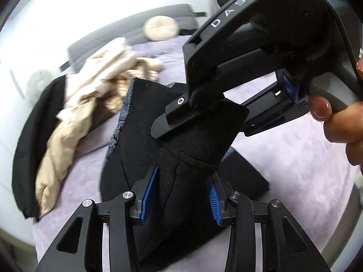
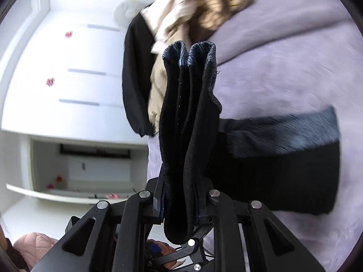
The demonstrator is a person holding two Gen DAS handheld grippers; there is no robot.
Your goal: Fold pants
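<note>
The black pants (image 1: 181, 149) with a blue patterned lining are bunched and lifted above a lilac bedspread (image 1: 295, 158). My left gripper (image 1: 179, 195) has its blue pads (image 1: 148, 195) on either side of a thick fold of the pants and grips it. My right gripper (image 1: 195, 113) comes in from the upper right and is shut on the upper edge of the same fold. In the right wrist view the pants (image 2: 188, 124) hang gathered between the right gripper's fingers (image 2: 181, 204), with the rest of them (image 2: 283, 158) lying on the bed.
A heap of beige clothes (image 1: 90, 104) and a black garment (image 1: 31, 145) lie on the bed's left side. A round cream cushion (image 1: 161, 28) rests by the grey headboard (image 1: 136, 29). White drawers (image 2: 68, 68) stand beside the bed.
</note>
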